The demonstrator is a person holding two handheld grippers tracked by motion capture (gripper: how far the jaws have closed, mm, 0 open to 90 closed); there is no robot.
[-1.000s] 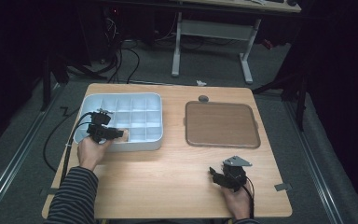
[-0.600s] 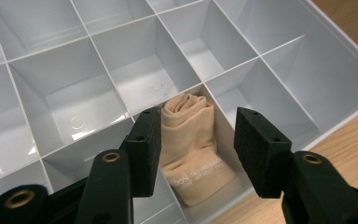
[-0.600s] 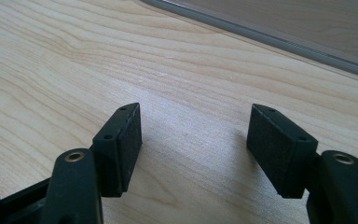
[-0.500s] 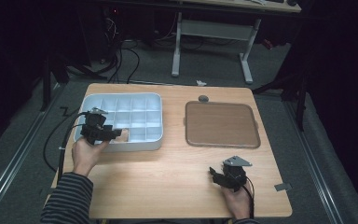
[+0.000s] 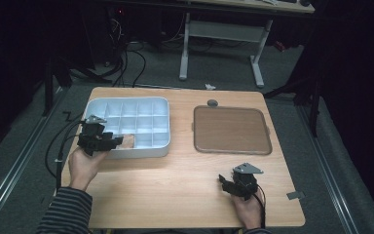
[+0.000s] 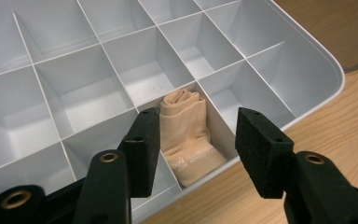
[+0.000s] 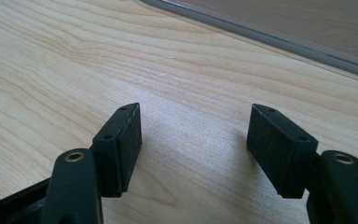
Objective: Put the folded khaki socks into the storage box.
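At the near edge of the white divided tray (image 5: 126,105), the left gripper (image 5: 108,142) has drawn back toward the tabletop's left edge; its jaws have just been opening and now stand apart, clear of the rolled beige cloth (image 6: 186,135) lying in a near-row compartment; small white print on the cloth is unreadable; the right gripper (image 5: 231,183) keeps its place near the front edge, jaws open, empty.

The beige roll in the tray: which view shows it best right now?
The left gripper view. The beige roll lies close up in a front-row compartment of the tray, with faint print legible. The high view shows it as a small tan patch. The right gripper view looks at bare table.
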